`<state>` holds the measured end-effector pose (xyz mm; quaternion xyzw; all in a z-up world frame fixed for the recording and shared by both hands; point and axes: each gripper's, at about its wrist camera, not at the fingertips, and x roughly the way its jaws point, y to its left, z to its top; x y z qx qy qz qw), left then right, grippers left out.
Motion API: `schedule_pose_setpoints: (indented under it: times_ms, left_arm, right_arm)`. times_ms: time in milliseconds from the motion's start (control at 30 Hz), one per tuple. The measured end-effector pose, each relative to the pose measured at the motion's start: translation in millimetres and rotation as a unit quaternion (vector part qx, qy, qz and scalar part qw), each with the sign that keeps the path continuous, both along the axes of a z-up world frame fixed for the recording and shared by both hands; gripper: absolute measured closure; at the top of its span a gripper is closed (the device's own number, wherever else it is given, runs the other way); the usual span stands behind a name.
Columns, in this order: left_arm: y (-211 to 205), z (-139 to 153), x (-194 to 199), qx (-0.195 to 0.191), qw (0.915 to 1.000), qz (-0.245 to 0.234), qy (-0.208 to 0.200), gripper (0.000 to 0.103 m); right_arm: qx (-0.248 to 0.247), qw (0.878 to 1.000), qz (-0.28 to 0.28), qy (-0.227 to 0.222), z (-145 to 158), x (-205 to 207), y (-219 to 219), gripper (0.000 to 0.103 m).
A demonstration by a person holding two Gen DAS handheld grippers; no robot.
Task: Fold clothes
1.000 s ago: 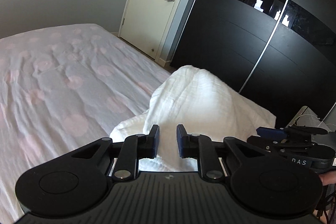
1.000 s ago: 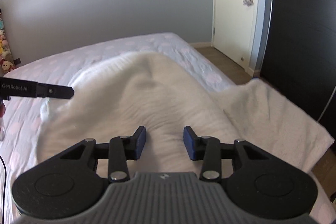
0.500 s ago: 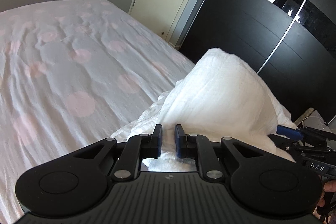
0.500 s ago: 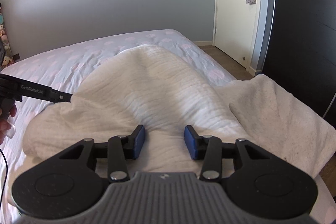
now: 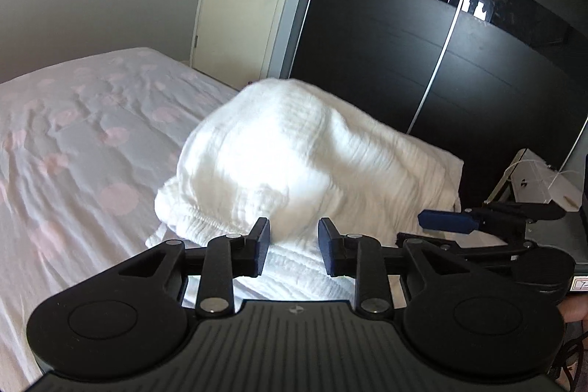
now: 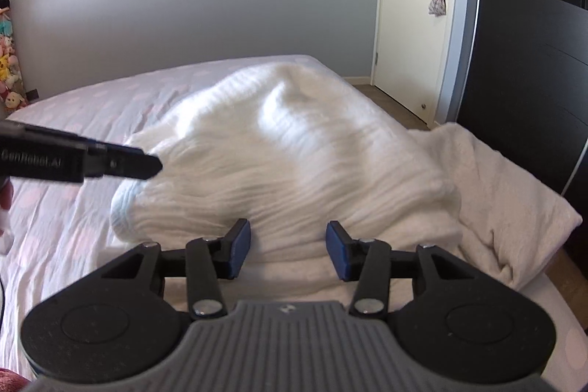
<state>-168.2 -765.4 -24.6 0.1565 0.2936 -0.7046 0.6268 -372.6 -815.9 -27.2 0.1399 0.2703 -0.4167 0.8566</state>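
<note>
A white textured cloth (image 5: 308, 149) lies bunched in a mound on the bed, also in the right wrist view (image 6: 294, 149). My left gripper (image 5: 293, 247) is open and empty, just in front of the cloth's near edge. My right gripper (image 6: 288, 250) is open and empty over the cloth's near edge. The right gripper's fingers show at the right of the left wrist view (image 5: 446, 221). The left gripper's finger shows at the left of the right wrist view (image 6: 128, 164), beside the cloth's left fold.
The bed (image 5: 73, 142) has a pale sheet with pink dots. A black wardrobe (image 5: 441, 35) stands close on the right. A white door (image 6: 411, 24) is behind. A small table with a white box (image 5: 540, 186) sits at the right. Soft toys (image 6: 7, 61) line the left wall.
My left gripper has opened; it was nearly closed at the cloth's edge half a second ago. The cloth has dropped into a rounder mound. My right gripper stays open.
</note>
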Motion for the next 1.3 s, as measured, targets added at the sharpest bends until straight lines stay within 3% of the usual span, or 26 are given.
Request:
schedule_pose_setpoints:
  times_ms: [167, 267, 300, 367, 633, 900, 967, 1300]
  left_arm:
    - [6, 4, -6, 0.007, 0.9998, 0.017, -0.008, 0.076]
    - [20, 16, -6, -0.01, 0.9993, 0.035, -0.002, 0.069]
    - [27, 19, -8, -0.017, 0.999, 0.041, -0.002, 0.062]
    - [44, 24, -14, -0.032, 0.9981, 0.053, -0.006, 0.059]
    - [113, 30, -33, -0.067, 0.9928, 0.079, -0.061, 0.045]
    - [168, 27, -28, -0.091, 0.9842, 0.104, -0.11, 0.032]
    - [180, 29, -25, -0.101, 0.9828, 0.11, -0.109, 0.031]
    - [205, 40, -32, -0.099, 0.9775, 0.132, -0.131, 0.03]
  right_arm:
    - [0.027, 0.999, -0.02, -0.019, -1, -12, 2, 0.053]
    - [0.014, 0.999, -0.03, -0.04, 15, -22, 14, 0.05]
    - [0.011, 0.998, -0.033, -0.048, 21, -25, 20, 0.046]
    - [0.009, 0.997, -0.041, -0.067, 30, -31, 35, 0.035]
    - [-0.009, 0.994, -0.06, -0.092, 46, -26, 96, 0.026]
    - [-0.016, 0.991, -0.081, -0.102, 48, -17, 146, 0.022]
    - [-0.016, 0.991, -0.086, -0.099, 46, -15, 156, 0.016]
    - [-0.011, 0.991, -0.079, -0.104, 50, -10, 189, 0.016]
